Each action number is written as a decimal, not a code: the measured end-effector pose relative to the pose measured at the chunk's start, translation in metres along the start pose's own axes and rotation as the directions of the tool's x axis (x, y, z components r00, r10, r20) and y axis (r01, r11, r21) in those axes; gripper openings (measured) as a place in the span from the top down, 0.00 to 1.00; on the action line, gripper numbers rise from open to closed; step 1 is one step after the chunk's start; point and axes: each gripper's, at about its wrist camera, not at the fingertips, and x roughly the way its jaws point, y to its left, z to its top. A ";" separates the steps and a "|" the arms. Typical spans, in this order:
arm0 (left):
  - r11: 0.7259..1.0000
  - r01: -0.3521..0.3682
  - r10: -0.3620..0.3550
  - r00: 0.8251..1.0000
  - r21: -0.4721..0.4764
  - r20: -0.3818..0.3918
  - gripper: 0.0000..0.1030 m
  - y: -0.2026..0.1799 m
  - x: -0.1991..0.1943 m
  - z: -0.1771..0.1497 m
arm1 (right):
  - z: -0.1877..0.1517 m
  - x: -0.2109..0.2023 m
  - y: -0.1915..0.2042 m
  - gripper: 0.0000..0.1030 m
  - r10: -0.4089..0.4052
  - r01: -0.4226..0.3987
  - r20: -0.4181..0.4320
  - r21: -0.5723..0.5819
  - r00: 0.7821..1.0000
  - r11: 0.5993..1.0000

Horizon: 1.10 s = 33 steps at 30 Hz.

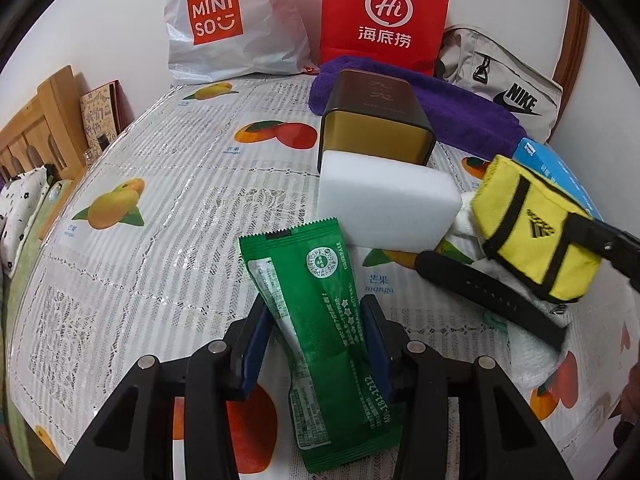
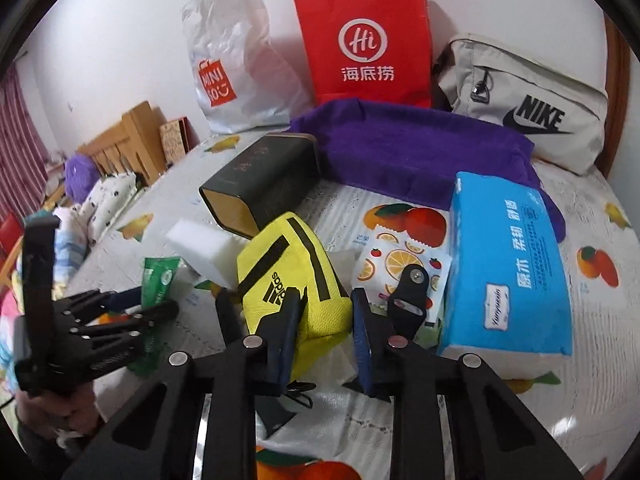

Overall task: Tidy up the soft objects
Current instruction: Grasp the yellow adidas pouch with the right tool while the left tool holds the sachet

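Left wrist view: left gripper [image 1: 316,332] has its blue pads on either side of a green sachet [image 1: 320,340], clamped around its lower half, packet slightly creased and tilted, top end pointing toward the white sponge block [image 1: 384,204]. Right wrist view: right gripper [image 2: 324,320] is closed onto a yellow pouch [image 2: 292,276], which looks lifted off the fruit-print tablecloth [image 1: 160,240] with its black strap [image 2: 408,300] dangling beside the right finger. Dark tin [image 2: 260,184] lies on its side just behind the sponge; purple towel [image 2: 408,148] and blue tissue pack [image 2: 508,264] sit to the right. Red paper bag [image 2: 364,40], white plastic bag [image 2: 236,64] and grey sling bag [image 2: 532,100] stand at the back wall. Judgement: both items are mid-carry, destination unclear. To do it well: keep the squeeze on the sachet light so it doesn't buckle or slip, lift the pouch high enough that the strap clears the sponge and tin, and move one hand at a time since the grippers are close together.
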 end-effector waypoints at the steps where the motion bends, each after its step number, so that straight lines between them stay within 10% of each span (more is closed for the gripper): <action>1: 1.000 0.005 -0.005 1.000 -0.004 0.001 0.58 0.001 0.000 0.000 | 0.001 -0.004 0.000 0.76 0.001 -0.001 0.013 0.004 1.000 1.000; 9: 1.000 0.013 -0.013 1.000 -0.016 -0.005 0.58 0.003 -0.001 -0.001 | -0.006 -0.058 -0.015 0.77 -0.040 0.037 0.094 0.037 0.995 0.999; 23: 0.999 -0.036 0.036 0.999 0.009 -0.017 0.58 -0.005 0.000 -0.002 | -0.085 -0.067 -0.101 0.72 -0.133 0.143 -0.059 0.234 0.989 0.962; 28: 0.999 -0.051 0.051 0.999 0.020 -0.019 0.58 -0.007 0.001 -0.002 | -0.086 -0.068 -0.102 0.28 -0.157 0.165 -0.058 0.166 0.986 0.972; 33: 0.998 -0.058 0.059 0.998 0.023 -0.019 0.57 -0.008 0.001 -0.002 | -0.081 -0.062 -0.093 0.15 -0.114 0.119 -0.065 0.080 0.991 0.990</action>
